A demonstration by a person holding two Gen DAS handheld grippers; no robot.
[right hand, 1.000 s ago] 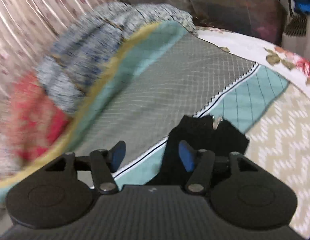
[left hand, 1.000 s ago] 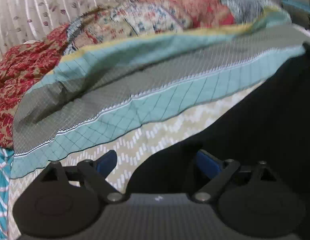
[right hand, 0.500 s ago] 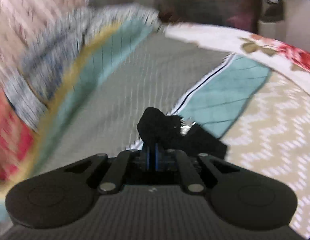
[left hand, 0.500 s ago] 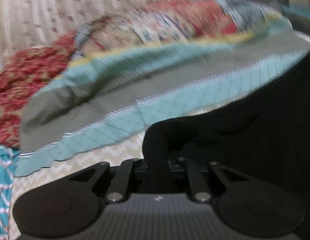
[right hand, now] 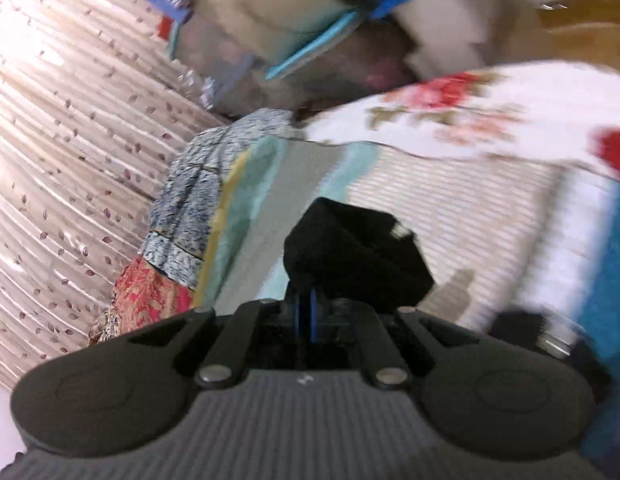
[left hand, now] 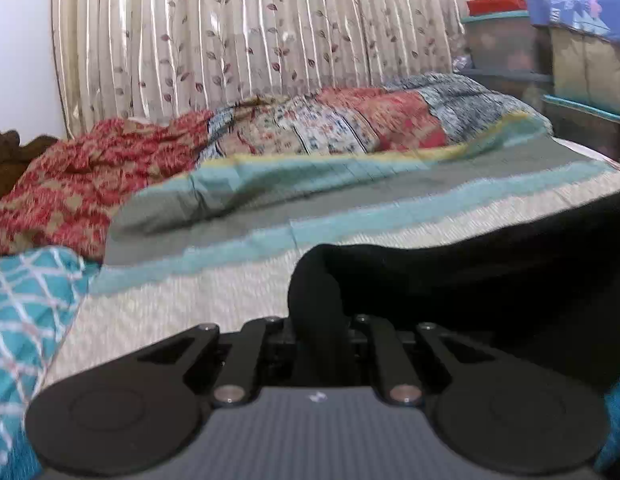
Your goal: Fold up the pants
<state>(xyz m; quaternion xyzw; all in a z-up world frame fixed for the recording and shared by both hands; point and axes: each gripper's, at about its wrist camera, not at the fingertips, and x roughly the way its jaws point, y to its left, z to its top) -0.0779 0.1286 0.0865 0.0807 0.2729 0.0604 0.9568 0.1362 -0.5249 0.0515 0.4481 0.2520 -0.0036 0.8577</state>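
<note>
Left wrist view: a bed with a pale zigzag-patterned cover is shown, backed by a cream curtain printed with small leaves. Across the far side of the bed a grey and teal blanket is spread, and behind it a patchwork quilt and a crumpled red cloth are heaped. Stacked storage boxes are seen at the upper right, and a teal lattice-patterned cloth at the lower left. The black pants are draped over the right part of the bed, one fold rising into the left gripper, whose jaws are pinched tight on that fold. Right wrist view, tilted and blurred: the same curtain, blanket and boxes are seen, along with a white sheet with a flower print lying over the far edge of the bed. A bunched corner of the pants is lifted clear of the cover and is clamped between the blue fingers of the right gripper, which are drawn together with only the cloth between them. A small pale tag is visible on the bunched cloth.
</note>
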